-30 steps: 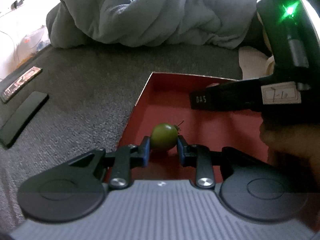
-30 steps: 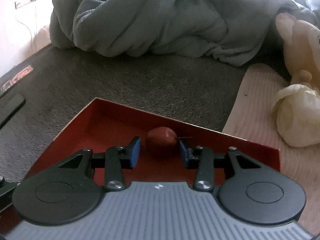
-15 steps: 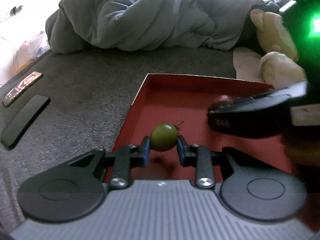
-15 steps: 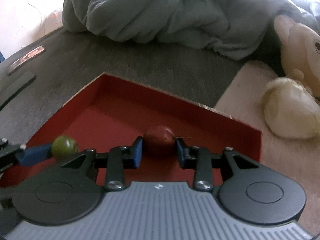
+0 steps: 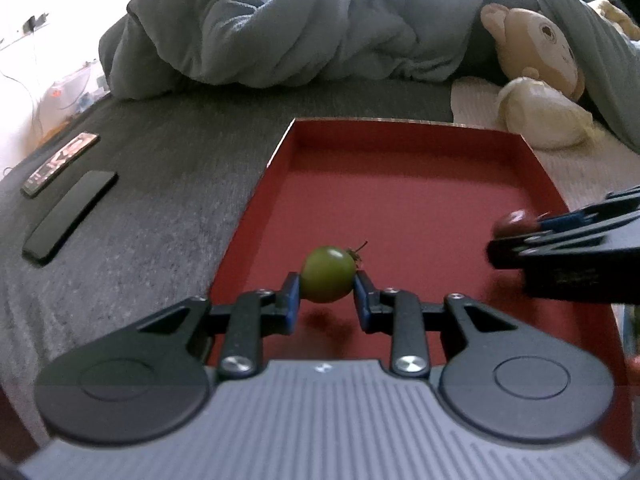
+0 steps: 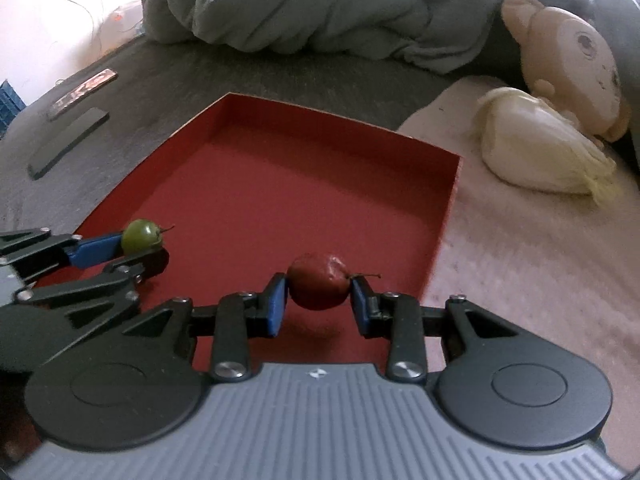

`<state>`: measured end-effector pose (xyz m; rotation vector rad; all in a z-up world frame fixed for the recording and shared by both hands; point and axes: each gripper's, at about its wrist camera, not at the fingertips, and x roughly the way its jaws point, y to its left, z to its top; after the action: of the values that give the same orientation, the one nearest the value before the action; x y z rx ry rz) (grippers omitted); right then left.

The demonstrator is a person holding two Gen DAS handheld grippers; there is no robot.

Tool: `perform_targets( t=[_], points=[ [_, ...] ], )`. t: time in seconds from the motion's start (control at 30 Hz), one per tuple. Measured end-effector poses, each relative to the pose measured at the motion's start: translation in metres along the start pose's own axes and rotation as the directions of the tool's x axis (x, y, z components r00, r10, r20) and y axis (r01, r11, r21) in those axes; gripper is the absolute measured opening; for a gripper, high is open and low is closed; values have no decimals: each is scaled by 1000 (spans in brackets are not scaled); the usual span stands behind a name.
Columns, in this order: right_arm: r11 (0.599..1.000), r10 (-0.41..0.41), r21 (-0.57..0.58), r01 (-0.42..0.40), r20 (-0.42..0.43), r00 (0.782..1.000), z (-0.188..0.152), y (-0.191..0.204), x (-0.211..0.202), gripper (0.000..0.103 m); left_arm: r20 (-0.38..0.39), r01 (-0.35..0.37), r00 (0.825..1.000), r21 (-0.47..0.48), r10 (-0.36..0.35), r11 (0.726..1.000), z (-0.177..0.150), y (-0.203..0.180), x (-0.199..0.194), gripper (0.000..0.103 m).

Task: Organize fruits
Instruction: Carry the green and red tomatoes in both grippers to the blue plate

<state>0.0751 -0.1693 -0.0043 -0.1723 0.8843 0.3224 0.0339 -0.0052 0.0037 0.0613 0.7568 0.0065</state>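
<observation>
Dark grey carpet-like fabric (image 5: 160,184) covered the surface, and a rumpled grey-blue blanket (image 5: 320,28) was heaped along its far side. Bright, washed-out wall with thin cables showed at the far left. On the grey fabric to the left lay 2 flat items side by side: a black bar (image 5: 70,214) and a longer strip with reddish markings (image 5: 60,164). To the right the covering changed to a pale, ribbed cloth (image 6: 520,260), where a beige plush toy (image 6: 572,60) and a cream bundle (image 6: 536,148) rested close to each other.

A shallow red tray (image 5: 400,184) sat where the grey fabric met the pale cloth, its low walls standing up on the left, far and right sides. Its floor was bare across the middle and far half, so most of the open room lay there.

The left gripper (image 5: 327,296) was clenched on a small green fruit (image 5: 328,274) with a short stem, held just above the tray's near left part, a shadow on the red floor beneath it. The right gripper (image 6: 318,300) was clamped on a red fruit (image 6: 318,286), over the tray's near right part, close to the right wall. Both tools stood apart, fruits not touching.
</observation>
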Motion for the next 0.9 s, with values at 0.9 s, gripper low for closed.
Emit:
perform_targets(
  t=[0.9],
  points=[
    [996,84,8,-85,61,995,-69,-43,-132,40,-10,68,998,28,-67,997,-27,-60,-61,32]
  ],
)
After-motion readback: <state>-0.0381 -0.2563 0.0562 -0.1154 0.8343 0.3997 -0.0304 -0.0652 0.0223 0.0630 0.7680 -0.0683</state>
